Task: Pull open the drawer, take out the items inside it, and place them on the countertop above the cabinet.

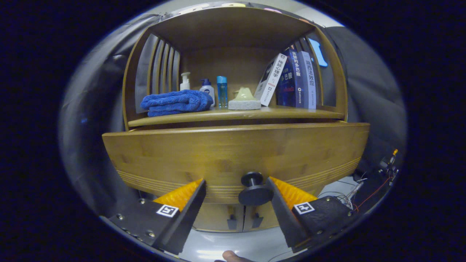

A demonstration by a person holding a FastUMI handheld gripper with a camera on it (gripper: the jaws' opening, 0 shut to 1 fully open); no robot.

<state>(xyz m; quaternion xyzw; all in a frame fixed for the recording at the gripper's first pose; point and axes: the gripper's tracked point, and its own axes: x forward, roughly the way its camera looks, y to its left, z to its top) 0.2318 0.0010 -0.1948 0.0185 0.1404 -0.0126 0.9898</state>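
The wooden drawer front (pixel 233 153) of the cabinet fills the space just ahead of me. Its black round knob (pixel 255 189) sits between my fingers, close against the right one and well apart from the left. My gripper (pixel 236 181) is open, with nothing pressed between its fingers. A narrow dark gap runs between the drawer's top edge and the countertop (pixel 291 113) above it. The inside of the drawer is hidden.
On the countertop lie a folded blue towel (pixel 176 102), three small bottles (pixel 206 89), a pale soap on a sponge (pixel 244 101) and leaning books (pixel 295 80). Two lower doors with small handles (pixel 244 220) sit under the drawer. Cables (pixel 364 185) trail at the right.
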